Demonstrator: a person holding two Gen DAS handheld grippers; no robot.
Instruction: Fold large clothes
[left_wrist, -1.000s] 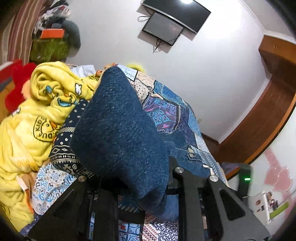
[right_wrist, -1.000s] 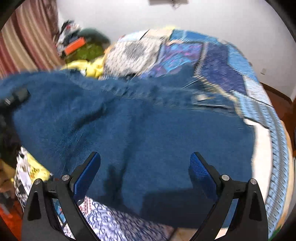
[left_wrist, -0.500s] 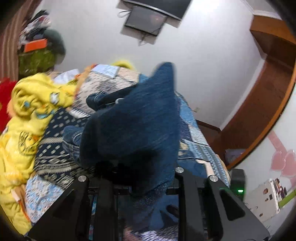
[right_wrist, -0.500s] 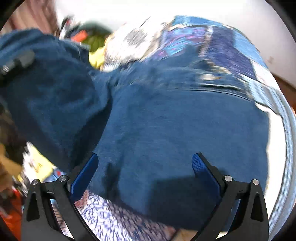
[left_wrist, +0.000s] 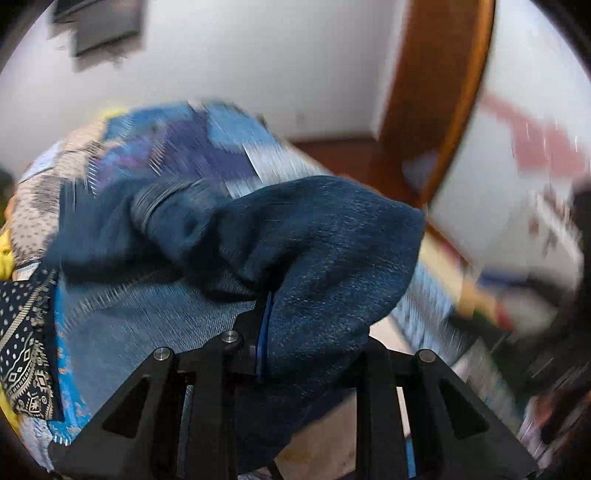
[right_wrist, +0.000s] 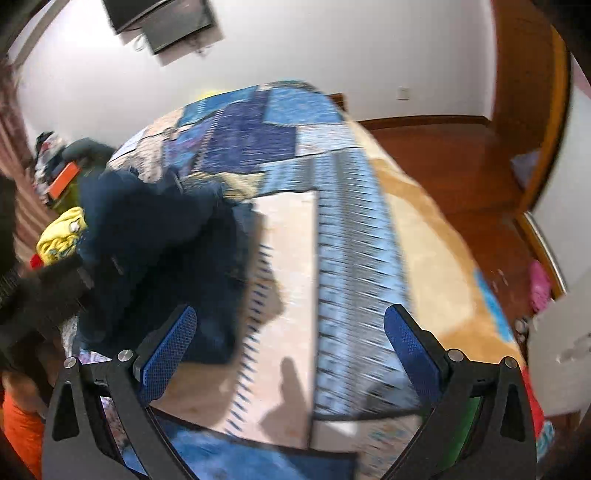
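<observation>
Evidently the dark blue fleecy garment (left_wrist: 325, 258) was gripped in the left gripper (left_wrist: 264, 332), whose black jaws were pressed together on a bunched fold of the cloth, only a sliver of blue pad showing between them. The fold was held raised above the patchwork quilt of blue and beige blocks (left_wrist: 177, 147), presumably so that one part of the garment could be carried over the rest of it. From the grip, the remaining cloth was draped back toward the quilt in heavy creases; a ribbed band (left_wrist: 159, 199) of the garment could be made out there, though blurred.

The right gripper (right_wrist: 288, 350) was held with its blue-padded fingers (right_wrist: 166, 354) spread wide and nothing between them, near the edge of the quilt (right_wrist: 347, 236). In that view the garment (right_wrist: 155, 236) was seen heaped on the quilt to the gripper's left, well short of a flat fold. The free gripper was probably kept ready to take a second edge. A crumpled yellow printed cloth (right_wrist: 62, 236) lay beyond the heap, beside the quilt.
</observation>
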